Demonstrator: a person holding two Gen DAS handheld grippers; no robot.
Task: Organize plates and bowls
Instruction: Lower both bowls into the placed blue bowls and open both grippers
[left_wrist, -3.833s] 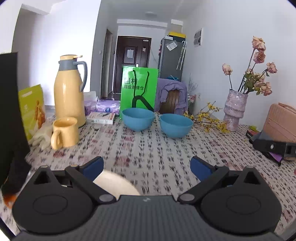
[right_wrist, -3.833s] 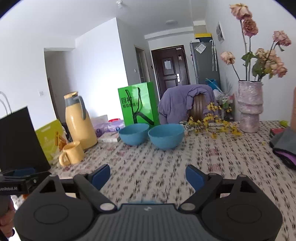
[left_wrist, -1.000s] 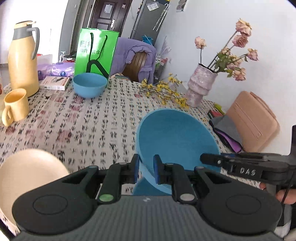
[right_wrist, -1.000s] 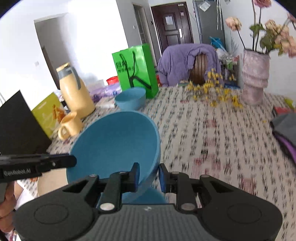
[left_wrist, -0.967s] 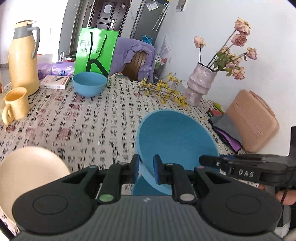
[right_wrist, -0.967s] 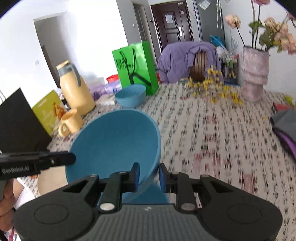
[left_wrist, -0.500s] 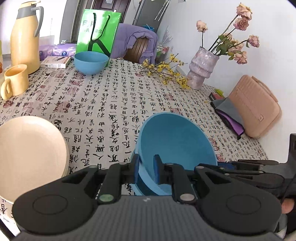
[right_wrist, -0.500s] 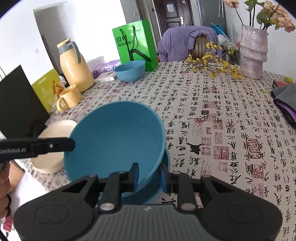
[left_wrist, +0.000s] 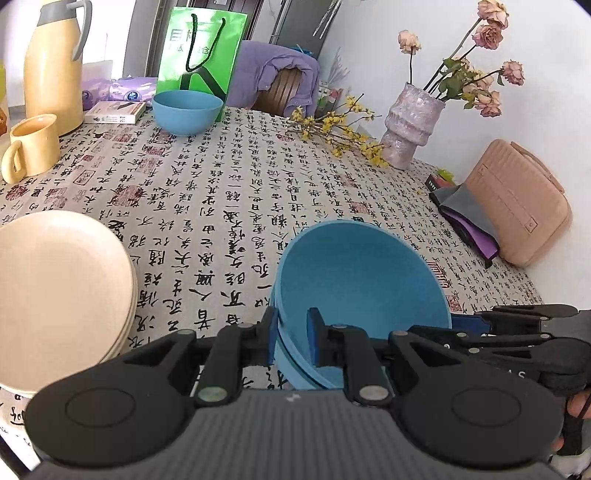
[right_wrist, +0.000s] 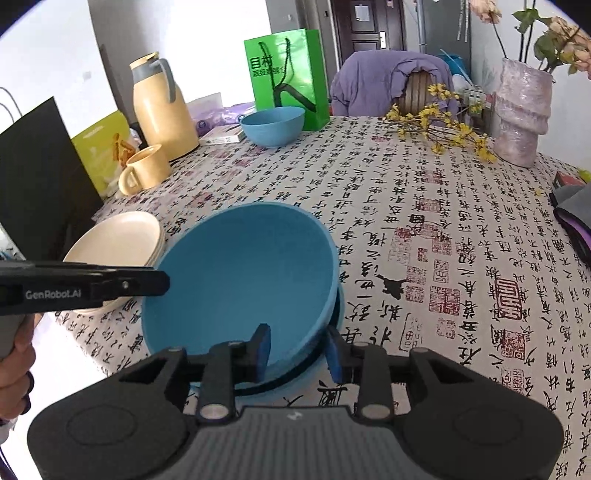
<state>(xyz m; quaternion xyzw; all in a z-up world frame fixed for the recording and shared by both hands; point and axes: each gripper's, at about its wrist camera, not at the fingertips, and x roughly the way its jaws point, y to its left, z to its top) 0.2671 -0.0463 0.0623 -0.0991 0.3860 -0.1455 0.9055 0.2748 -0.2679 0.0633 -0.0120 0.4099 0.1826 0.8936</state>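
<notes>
Open tablecloth (right_wrist: 424, 236) ahead of nested blue bowls (right_wrist: 243, 280), cream plates (left_wrist: 59, 288) crowding left, vase (left_wrist: 410, 125) and far bowl (left_wrist: 186, 110) well back

two wrist fisheyes, angled down, sharing blue bowl (left_wrist: 362, 280)

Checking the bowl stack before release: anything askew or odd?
Yes. The top blue bowl sits tilted in the lower blue bowl, not nested flat. The left gripper pinches its rim; the right gripper has just been opening, rim between its jaws.

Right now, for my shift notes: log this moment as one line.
left claw: shut on top bowl rim | right claw: opening, rim between | top bowl: nested in lower bowl
</notes>
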